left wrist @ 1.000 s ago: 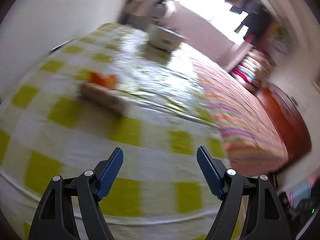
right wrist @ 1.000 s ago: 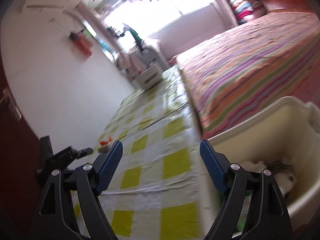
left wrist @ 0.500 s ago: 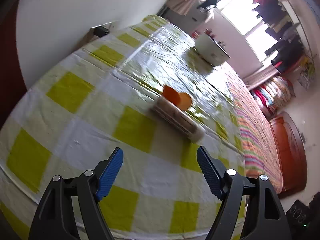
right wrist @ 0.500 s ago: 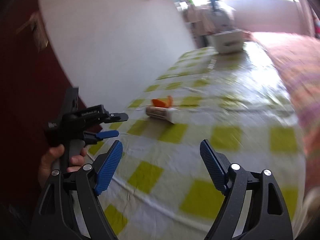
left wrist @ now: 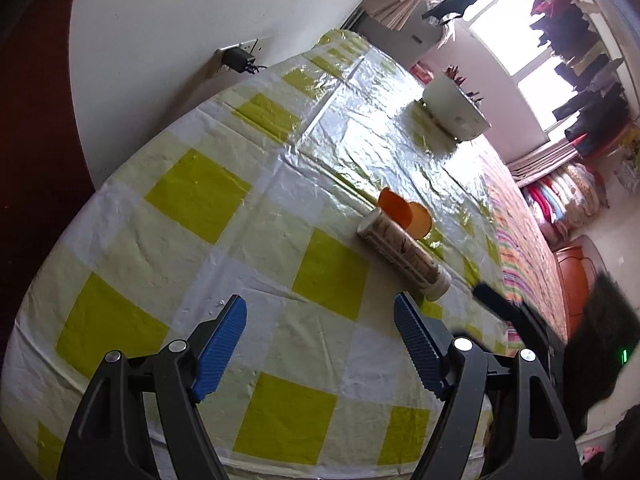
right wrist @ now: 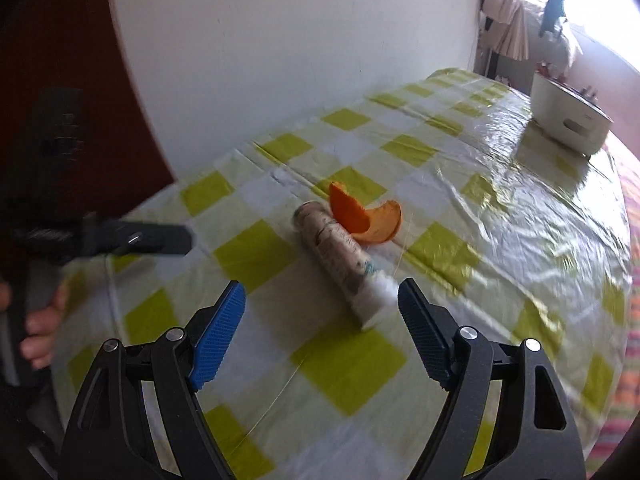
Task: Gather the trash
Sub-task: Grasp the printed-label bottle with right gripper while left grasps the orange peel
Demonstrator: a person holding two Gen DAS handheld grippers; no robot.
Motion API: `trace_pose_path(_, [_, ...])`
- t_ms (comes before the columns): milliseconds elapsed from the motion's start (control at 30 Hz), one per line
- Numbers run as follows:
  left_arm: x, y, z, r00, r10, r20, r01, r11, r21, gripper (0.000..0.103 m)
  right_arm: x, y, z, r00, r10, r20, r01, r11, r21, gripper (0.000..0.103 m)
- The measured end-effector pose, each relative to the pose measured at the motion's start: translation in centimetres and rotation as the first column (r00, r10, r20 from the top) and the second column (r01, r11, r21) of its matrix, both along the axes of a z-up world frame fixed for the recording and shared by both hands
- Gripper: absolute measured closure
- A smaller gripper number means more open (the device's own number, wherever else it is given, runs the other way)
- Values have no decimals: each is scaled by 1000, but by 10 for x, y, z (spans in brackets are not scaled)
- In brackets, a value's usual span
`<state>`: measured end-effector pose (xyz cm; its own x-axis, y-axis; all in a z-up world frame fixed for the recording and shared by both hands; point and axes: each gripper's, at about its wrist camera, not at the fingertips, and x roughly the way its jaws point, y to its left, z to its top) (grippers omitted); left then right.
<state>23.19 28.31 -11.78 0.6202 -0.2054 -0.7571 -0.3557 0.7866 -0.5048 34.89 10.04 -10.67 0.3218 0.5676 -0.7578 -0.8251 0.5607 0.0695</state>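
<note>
In the right wrist view, the left gripper [right wrist: 176, 236] enters at nine o'clock, blurred, held by a hand [right wrist: 38, 332]; the left wrist view shows its jaws spread wide with nothing between them, hovering over the surface [left wrist: 192, 196] covered in a yellow-and-white checked cloth. Toward the centre, a patterned tube [right wrist: 340, 256] lies on its side, its white cap pointing at five o'clock, with orange peel [right wrist: 364, 216] touching its far end. The right gripper [right wrist: 322, 316] hangs just before the tube, jaws wide apart and holding nothing, the cap near its right finger. At one o'clock, well apart, sits a white bin [right wrist: 568, 116].
</note>
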Motion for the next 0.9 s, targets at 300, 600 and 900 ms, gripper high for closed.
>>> trace_pose_path(300, [9,16,4,1000,17,-3,-17,1000,10,29,27,35,-37,997,58,-59,-69,974,-217,47])
trace_pose_path(600, [31,26,-6,998,60,-24,-61,997,-46,29,-3,-4,-33,991,32,-128,-47,992,-116,74])
trace_pose_path(900, [70,3,-8,997,69,-18,-70,991,-110,29,-104,-114,-3,959,-46,-279,148,923,355,74])
